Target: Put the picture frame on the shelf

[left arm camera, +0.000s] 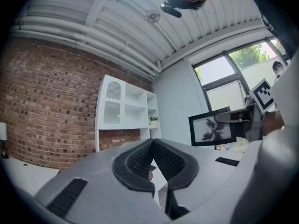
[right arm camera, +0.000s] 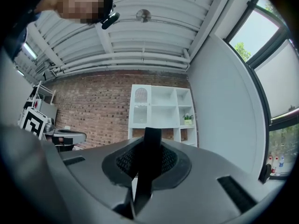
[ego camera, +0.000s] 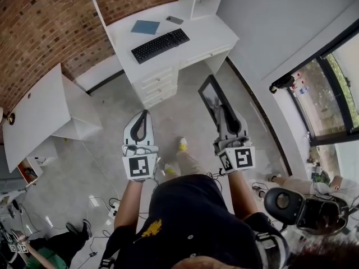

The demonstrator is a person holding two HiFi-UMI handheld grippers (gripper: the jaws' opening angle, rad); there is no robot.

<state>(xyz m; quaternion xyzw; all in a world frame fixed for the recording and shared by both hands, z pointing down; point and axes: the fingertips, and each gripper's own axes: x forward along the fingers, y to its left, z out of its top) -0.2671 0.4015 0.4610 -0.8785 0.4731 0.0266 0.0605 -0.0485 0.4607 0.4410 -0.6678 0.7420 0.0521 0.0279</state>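
My right gripper (ego camera: 223, 112) is shut on a black picture frame (ego camera: 212, 97), held edge-up above the floor in front of the desk. In the right gripper view the frame's dark edge (right arm camera: 150, 148) stands between the jaws of the right gripper (right arm camera: 150, 141). The frame's picture side (left arm camera: 212, 127) shows in the left gripper view. My left gripper (ego camera: 144, 113) hangs beside it, shut with nothing in it, its tips touching (left arm camera: 152, 143). The white shelf unit (right arm camera: 161, 108) stands against the brick wall ahead, and it also appears in the left gripper view (left arm camera: 126, 108).
A white desk (ego camera: 207, 35) carries a black keyboard (ego camera: 160, 45), a blue pad (ego camera: 145, 27) and a phone (ego camera: 174, 19). A small plant (right arm camera: 188, 118) sits in one shelf cell. Another white table (ego camera: 39, 114) stands at left. A window (ego camera: 336, 88) is at right.
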